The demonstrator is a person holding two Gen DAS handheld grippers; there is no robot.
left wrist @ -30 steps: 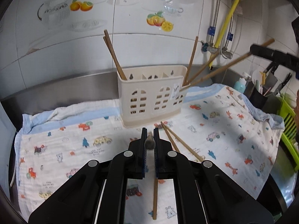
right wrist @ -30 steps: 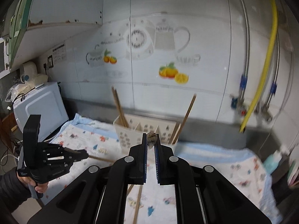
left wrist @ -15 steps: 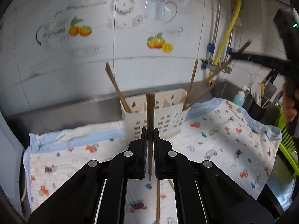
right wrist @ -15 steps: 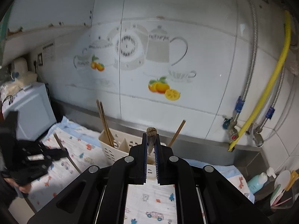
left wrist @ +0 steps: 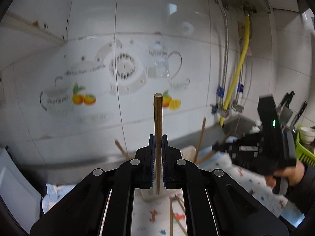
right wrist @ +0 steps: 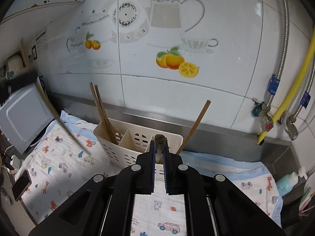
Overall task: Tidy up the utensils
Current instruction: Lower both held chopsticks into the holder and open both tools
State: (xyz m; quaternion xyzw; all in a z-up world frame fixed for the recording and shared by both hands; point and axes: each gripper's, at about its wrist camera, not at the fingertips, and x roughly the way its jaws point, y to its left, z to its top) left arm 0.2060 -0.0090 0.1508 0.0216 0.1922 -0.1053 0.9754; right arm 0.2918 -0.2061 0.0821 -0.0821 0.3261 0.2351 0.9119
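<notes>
Lighting is even and moderately bright in both views. Left wrist view: motion blur smears the tiled wall and right gripper. Right wrist view: sharper, glare spot on tile. Fisheye bending and dark vignette at all edges.

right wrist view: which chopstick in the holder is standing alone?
The one leaning right in the right-end compartment of the cream holder; it stands alone. The other two stand as a pair in the left-end compartment, leaning left.
</notes>
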